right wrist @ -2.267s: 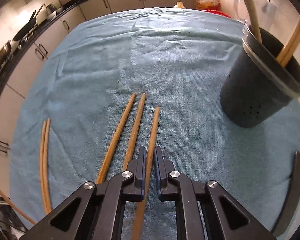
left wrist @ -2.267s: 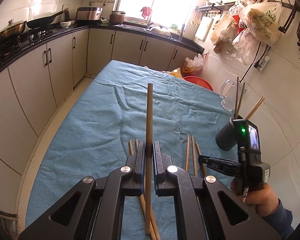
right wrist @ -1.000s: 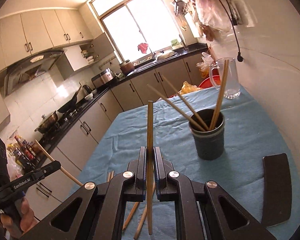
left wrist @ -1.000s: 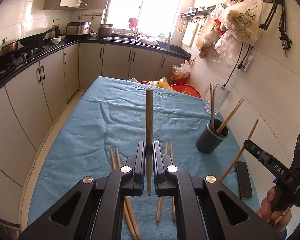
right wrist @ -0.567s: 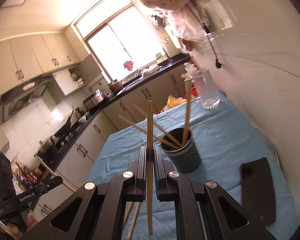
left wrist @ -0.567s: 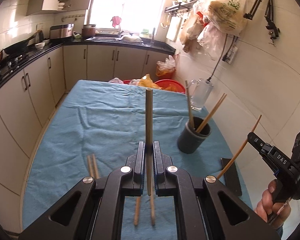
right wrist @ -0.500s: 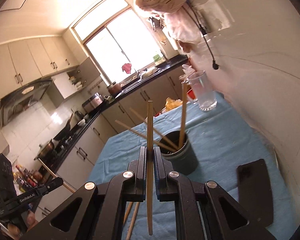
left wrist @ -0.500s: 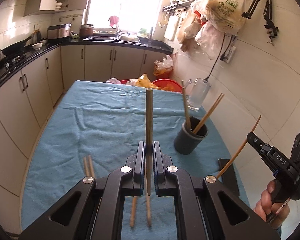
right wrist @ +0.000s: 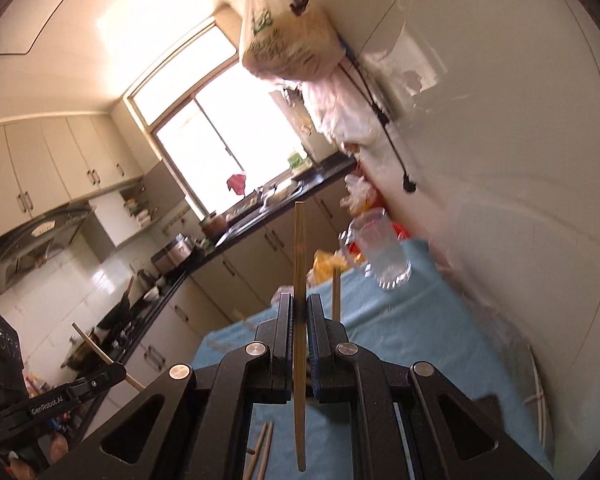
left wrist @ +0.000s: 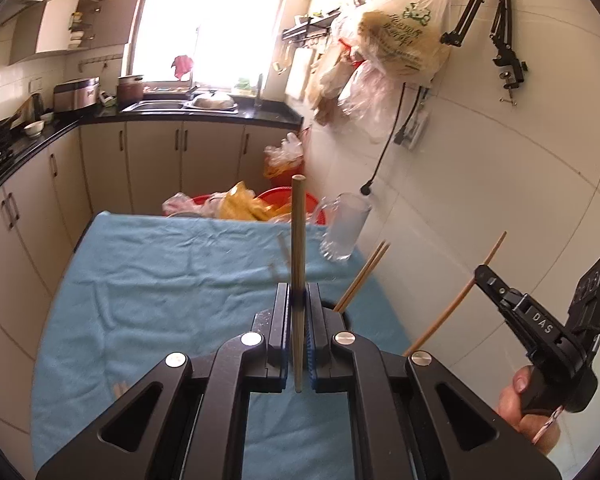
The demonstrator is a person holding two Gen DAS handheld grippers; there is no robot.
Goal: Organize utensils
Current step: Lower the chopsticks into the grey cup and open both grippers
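In the left wrist view my left gripper is shut on a wooden chopstick that stands upright between its pads. The dark holder is almost hidden behind its fingers; two chopsticks lean out of it to the right. At the right edge a hand carries my right gripper, shut on a slanted chopstick. In the right wrist view the right gripper clamps its chopstick upright. One stick rises just behind its fingers. My left gripper shows at the lower left.
The table's blue cloth carries a glass mug at its far right corner. Loose chopsticks lie on the cloth below the right gripper. A red basin with bags sits past the table, plastic bags hang on the right wall, and cabinets run along the left.
Both grippers have risen with their chopsticks and closed in on the holder, which has slid behind the fingers in both views. The right wrist view has rolled and tilted up.
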